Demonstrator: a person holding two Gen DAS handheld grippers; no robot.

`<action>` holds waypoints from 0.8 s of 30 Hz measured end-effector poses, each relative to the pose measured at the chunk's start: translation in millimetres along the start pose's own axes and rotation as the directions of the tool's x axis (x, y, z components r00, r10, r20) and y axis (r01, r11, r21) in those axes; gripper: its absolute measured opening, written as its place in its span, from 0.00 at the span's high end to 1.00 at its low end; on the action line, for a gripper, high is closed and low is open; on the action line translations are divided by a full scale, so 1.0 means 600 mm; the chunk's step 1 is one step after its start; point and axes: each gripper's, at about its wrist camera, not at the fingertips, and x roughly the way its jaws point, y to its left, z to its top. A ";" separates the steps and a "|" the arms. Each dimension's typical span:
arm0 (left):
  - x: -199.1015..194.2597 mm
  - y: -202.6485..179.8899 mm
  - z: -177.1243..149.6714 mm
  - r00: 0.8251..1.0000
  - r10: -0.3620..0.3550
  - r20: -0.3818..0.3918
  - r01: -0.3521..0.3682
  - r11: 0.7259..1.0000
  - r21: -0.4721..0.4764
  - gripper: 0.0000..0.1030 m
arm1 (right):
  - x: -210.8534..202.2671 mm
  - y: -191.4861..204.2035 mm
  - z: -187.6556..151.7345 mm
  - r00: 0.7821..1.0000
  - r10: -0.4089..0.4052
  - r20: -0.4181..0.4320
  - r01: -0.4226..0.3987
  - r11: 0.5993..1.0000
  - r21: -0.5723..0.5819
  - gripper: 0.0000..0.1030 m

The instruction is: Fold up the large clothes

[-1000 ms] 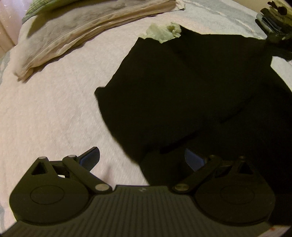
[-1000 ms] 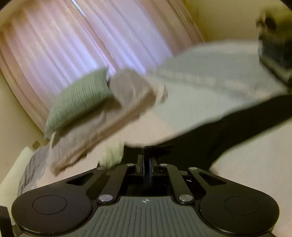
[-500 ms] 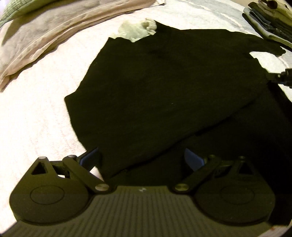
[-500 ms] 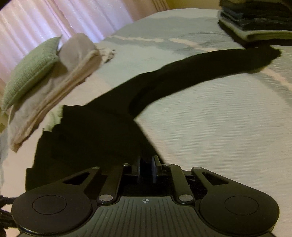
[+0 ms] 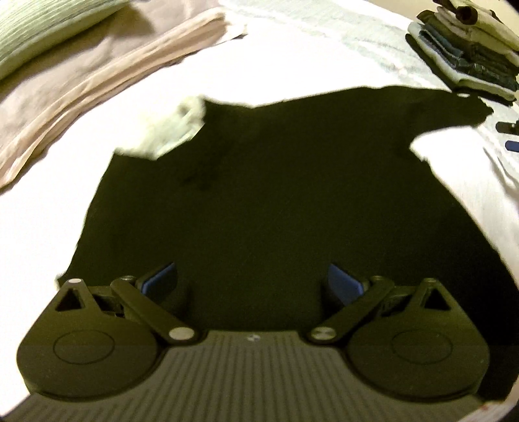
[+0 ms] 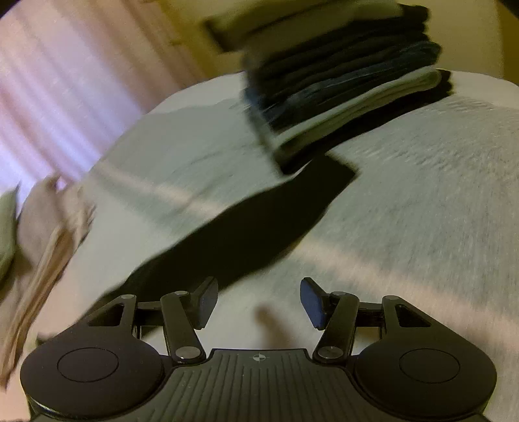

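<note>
A large black long-sleeved garment lies spread flat on the pale bedspread, with one sleeve stretched out to the far right. My left gripper hovers over the garment's near hem, open, nothing between its fingers. The right wrist view shows that black sleeve lying on the bed, its end reaching towards a stack of clothes. My right gripper is open just short of the sleeve, holding nothing. Its fingertips show at the right edge of the left wrist view.
A stack of folded clothes sits at the far right, also the blurred stack of folded clothes. Folded beige bedding and a green cushion lie at the far left. A small pale green cloth rests by the garment's shoulder. Pink curtains hang behind.
My right gripper has let go of the black sleeve and opened; the sleeve now lies flat on the bed. The left gripper has shifted over the garment's hem, still open.
</note>
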 end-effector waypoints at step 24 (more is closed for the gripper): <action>0.021 0.001 0.054 0.998 0.068 -0.004 -0.068 0.978 -0.200 0.05 | -0.052 0.156 0.065 0.979 0.089 0.186 -0.043 0.970 -0.238 0.97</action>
